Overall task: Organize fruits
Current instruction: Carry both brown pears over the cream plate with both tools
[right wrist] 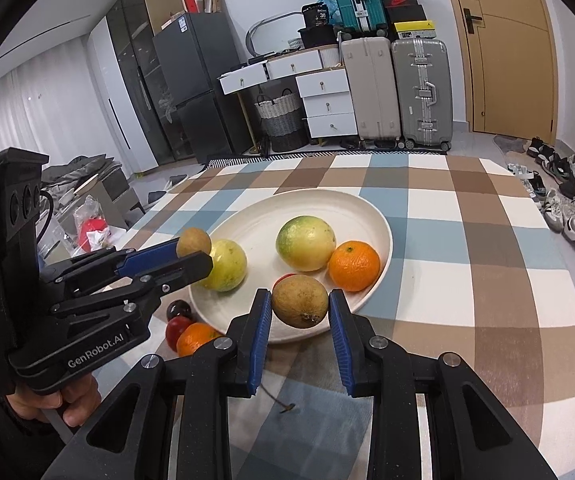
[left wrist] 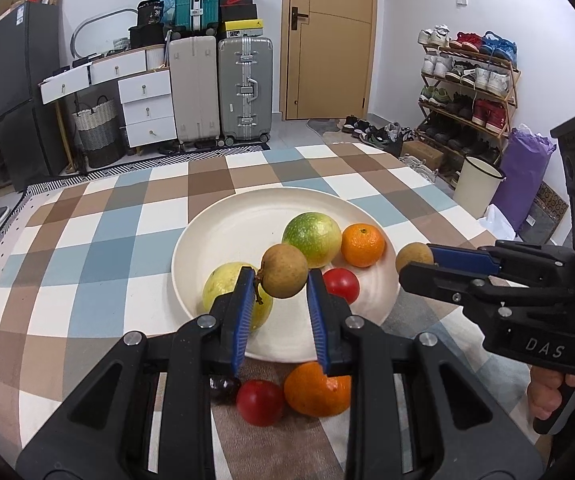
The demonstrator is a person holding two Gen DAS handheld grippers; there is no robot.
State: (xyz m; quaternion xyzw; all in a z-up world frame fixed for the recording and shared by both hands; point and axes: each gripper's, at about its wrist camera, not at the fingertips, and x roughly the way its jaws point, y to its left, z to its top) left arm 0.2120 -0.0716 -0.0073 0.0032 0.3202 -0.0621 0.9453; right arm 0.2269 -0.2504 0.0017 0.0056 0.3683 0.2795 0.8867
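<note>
While both of our grippers carry fruit, what matters for the coming move is how each load lies against the plate [left wrist: 223,232], so we go from left to right.

Our left gripper [left wrist: 281,280] is clenched on 1 brown longan [left wrist: 284,271], pinched between the blue pads with its stem end against the left pad. It hangs over the near left part of the plate, ahead of the yellow-green fruit [left wrist: 223,288] and beside the red tomato [left wrist: 341,285]. The plate floor straight below looks bare, so we judge a short drop is all it needs.

Behind the left fingers, on the checked tablecloth [left wrist: 87,248], 3 fruits wait off the plate: a dark cherry-like fruit [left wrist: 223,389], hard to name because the gripper body partly hides it, a second red tomato [left wrist: 260,402] and an orange [left wrist: 316,390].

Further right on the plate sit the green-yellow round fruit [right wrist: 305,243] and a small orange [right wrist: 354,266], touching each other near the right rim.

Our right gripper [right wrist: 300,308] grips a second longan [right wrist: 300,301], its stem scar facing us. It hangs just above the near rim; we judge it must travel forward past that edge before letting go. Open room lies in the plate's middle and far side. The table's right side is free for withdrawing.
</note>
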